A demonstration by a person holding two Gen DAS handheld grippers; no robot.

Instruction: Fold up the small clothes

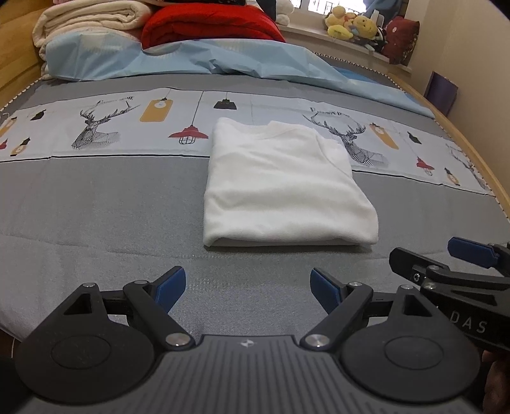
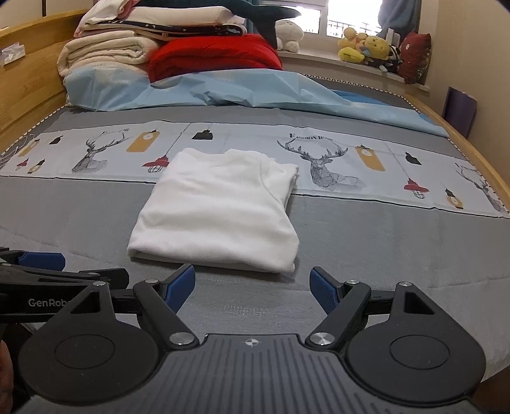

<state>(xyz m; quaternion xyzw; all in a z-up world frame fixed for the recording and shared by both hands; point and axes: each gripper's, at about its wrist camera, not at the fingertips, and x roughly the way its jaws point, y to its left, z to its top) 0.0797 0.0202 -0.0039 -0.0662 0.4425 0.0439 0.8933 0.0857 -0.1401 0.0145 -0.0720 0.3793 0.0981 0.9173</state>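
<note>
A small white garment (image 1: 287,188) lies folded into a neat rectangle on the grey bed cover (image 1: 95,207), collar end toward the far side. My left gripper (image 1: 248,286) hovers open just short of its near edge, nothing between the blue pads. In the right wrist view the same white garment (image 2: 220,213) sits ahead and slightly left. My right gripper (image 2: 253,286) is open too, apart from the cloth's near fold. Each gripper shows at the other view's edge: the right gripper (image 1: 452,264) at the right, the left gripper (image 2: 47,270) at the left.
A light blue sheet (image 1: 197,57) is bunched across the far end of the bed. Behind it sit a red blanket (image 1: 207,25) and cream folded bedding (image 1: 89,19). Plush toys (image 1: 353,27) line the window ledge. A wooden bed frame (image 2: 28,82) runs along both sides.
</note>
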